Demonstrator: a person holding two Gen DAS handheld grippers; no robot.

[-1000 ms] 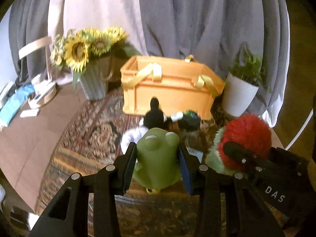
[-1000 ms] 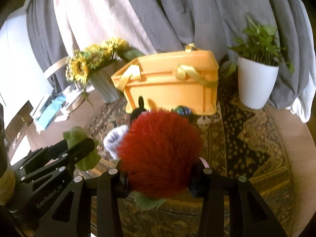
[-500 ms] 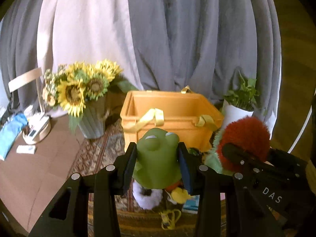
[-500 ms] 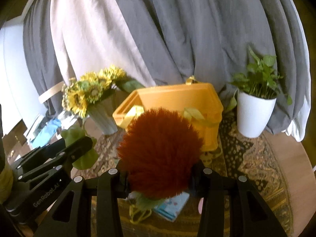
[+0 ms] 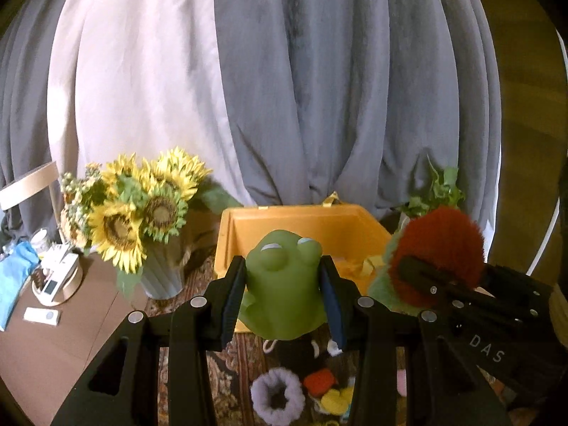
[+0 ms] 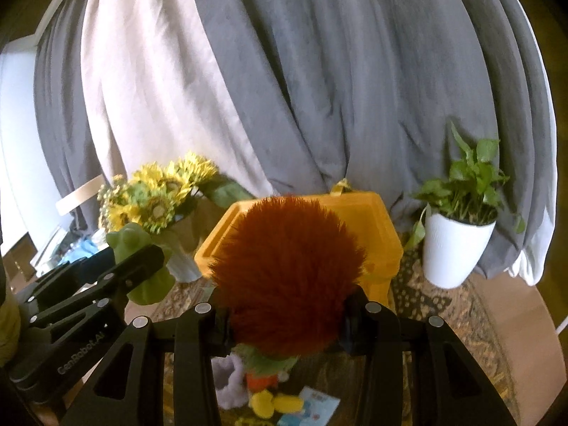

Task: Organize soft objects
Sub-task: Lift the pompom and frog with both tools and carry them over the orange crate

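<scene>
With the left hand-held gripper [image 5: 284, 291] pinching a green frog toy [image 5: 284, 284] and the right hand-held gripper [image 6: 285, 323] pinching a red fuzzy plush [image 6: 287, 269], both aloft before the orange bin [image 5: 305, 227], several soft toys [image 5: 277, 396] remain on the rug, so sorting looks barely begun.

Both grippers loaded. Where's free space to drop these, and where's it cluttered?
Free: inside the orange bin, mostly bare, only yellow strap visible. Also rug between the bin and white planter, and the brown floor below the sunflower vase. Crowded: rug beneath the grippers, with a purple scrunchie and small toys.
</scene>
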